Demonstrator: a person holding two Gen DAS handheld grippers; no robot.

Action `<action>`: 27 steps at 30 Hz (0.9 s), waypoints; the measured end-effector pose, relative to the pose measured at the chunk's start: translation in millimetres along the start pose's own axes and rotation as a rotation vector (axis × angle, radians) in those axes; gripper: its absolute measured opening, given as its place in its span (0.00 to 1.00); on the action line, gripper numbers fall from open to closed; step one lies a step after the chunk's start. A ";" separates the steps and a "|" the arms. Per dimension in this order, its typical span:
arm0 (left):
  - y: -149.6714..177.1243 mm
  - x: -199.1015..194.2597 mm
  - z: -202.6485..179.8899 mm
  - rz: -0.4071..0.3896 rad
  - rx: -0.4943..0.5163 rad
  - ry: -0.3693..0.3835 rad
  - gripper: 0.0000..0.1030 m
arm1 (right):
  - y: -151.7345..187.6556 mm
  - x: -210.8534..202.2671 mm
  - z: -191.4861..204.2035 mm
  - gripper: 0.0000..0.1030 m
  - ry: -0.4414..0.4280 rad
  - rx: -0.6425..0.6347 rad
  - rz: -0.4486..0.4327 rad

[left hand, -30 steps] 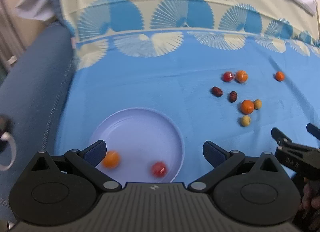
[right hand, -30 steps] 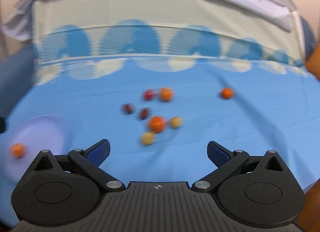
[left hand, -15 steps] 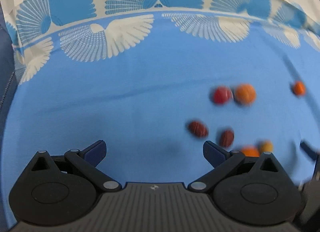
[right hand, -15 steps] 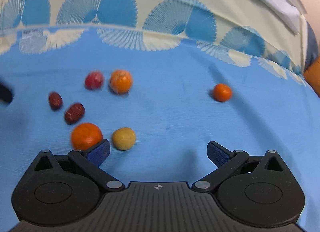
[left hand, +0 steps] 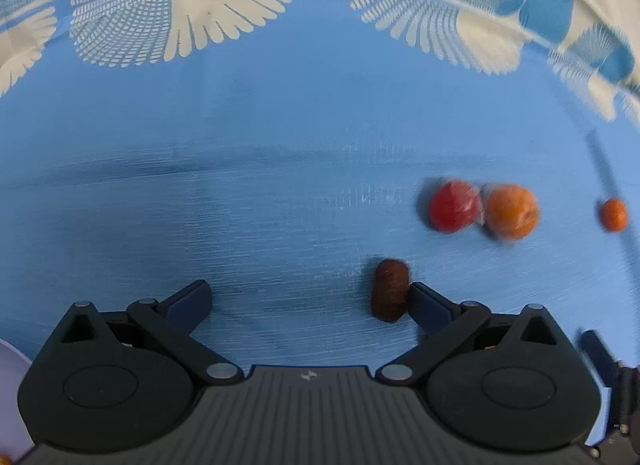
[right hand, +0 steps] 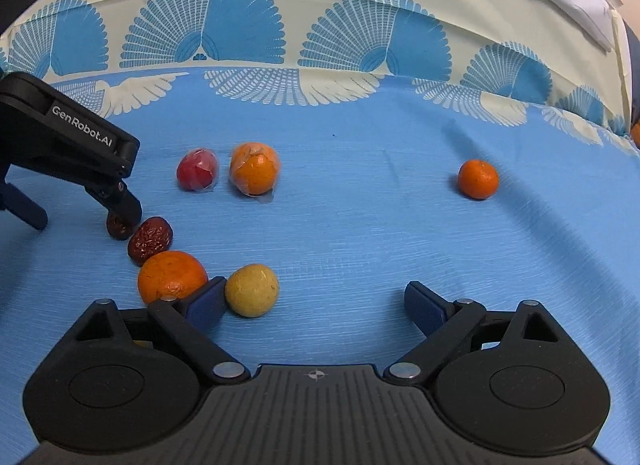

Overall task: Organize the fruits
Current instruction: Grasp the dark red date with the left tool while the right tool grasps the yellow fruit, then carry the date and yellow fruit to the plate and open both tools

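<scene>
My left gripper [left hand: 308,301] is open low over the blue cloth, and a dark red date [left hand: 390,296] lies just inside its right finger. Beyond it sit a wrapped red fruit [left hand: 454,206], a wrapped orange [left hand: 511,211] and a small orange [left hand: 613,215]. My right gripper [right hand: 316,299] is open, with a yellow fruit [right hand: 252,289] just inside its left finger and an orange [right hand: 172,277] outside it. The right wrist view also shows the left gripper [right hand: 72,153] over a date [right hand: 118,226], a second date [right hand: 151,239], the wrapped red fruit [right hand: 198,169], the wrapped orange [right hand: 255,169] and the small orange [right hand: 478,179].
The lilac plate's rim [left hand: 10,397] shows at the lower left edge of the left wrist view. The blue cloth [right hand: 360,225] has a cream fan-patterned border [right hand: 200,37] at the back. The right gripper's finger tip [left hand: 600,349] shows at the lower right.
My left gripper has left the plate and moved right and down to the dates, one now between its fingers. My right gripper has closed in on the yellow fruit and orange.
</scene>
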State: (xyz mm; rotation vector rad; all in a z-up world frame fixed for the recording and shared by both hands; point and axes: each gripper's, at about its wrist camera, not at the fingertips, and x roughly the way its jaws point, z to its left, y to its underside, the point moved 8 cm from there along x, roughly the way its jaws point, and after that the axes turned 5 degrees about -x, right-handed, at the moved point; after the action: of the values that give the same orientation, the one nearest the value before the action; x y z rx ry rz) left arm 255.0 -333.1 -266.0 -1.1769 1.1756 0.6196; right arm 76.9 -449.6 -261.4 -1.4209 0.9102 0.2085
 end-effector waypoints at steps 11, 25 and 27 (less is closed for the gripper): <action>-6.2 -30.3 -6.2 -0.067 0.073 0.005 0.19 | -4.4 -10.3 18.4 0.28 -0.082 -0.066 -0.045; 66.1 -193.2 78.6 -0.177 0.086 -0.040 0.19 | -23.3 -100.0 -54.5 0.28 0.148 0.186 -0.139; 88.2 -216.9 95.2 -0.178 0.077 -0.059 0.19 | -20.8 -138.3 -47.8 0.28 0.087 0.220 -0.154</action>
State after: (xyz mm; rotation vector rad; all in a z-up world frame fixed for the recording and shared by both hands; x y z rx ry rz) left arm 142.9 -175.8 -103.0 -1.1750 1.0237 0.4670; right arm -21.1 -443.8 -151.0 -1.2949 0.8621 -0.0684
